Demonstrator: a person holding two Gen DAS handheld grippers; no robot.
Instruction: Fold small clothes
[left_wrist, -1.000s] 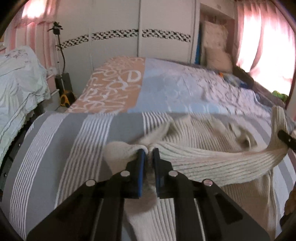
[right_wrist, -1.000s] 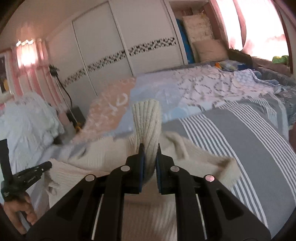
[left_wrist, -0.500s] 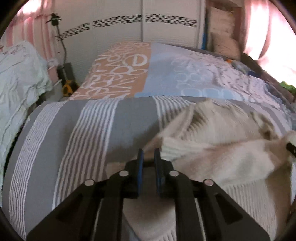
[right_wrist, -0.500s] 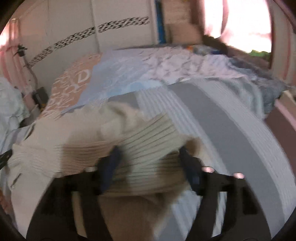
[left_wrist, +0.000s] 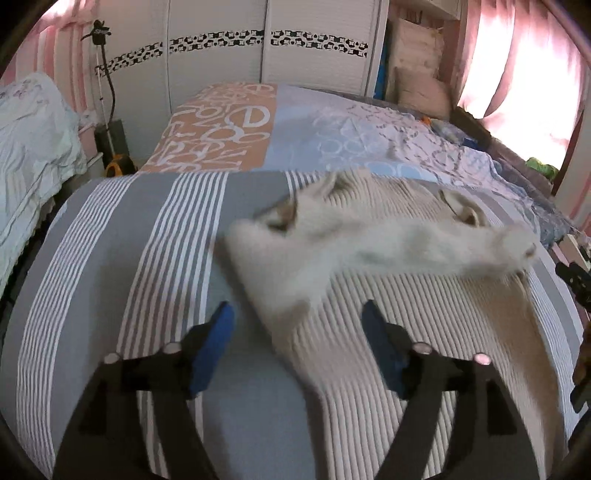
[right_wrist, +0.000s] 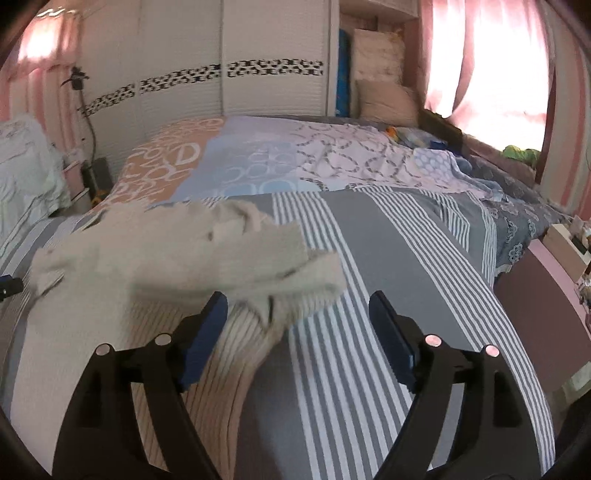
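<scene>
A cream ribbed sweater lies on the grey striped bedspread, its sleeves laid crosswise over the body. My left gripper is open just short of the sweater's left edge, with the folded sleeve between its blue pads but not touched. In the right wrist view the same sweater lies to the left. My right gripper is open over its right edge, holding nothing. The sleeves look motion-blurred in both views.
Beyond the striped cover lies a patchwork quilt of orange, blue and white. White wardrobe doors stand behind the bed. Pillows sit at the back right near pink curtains. A pale bedding heap lies left.
Both grippers have opened and let go of the sleeves, which dropped across the sweater's body. Both grippers have drawn back toward the near side of the bed.
</scene>
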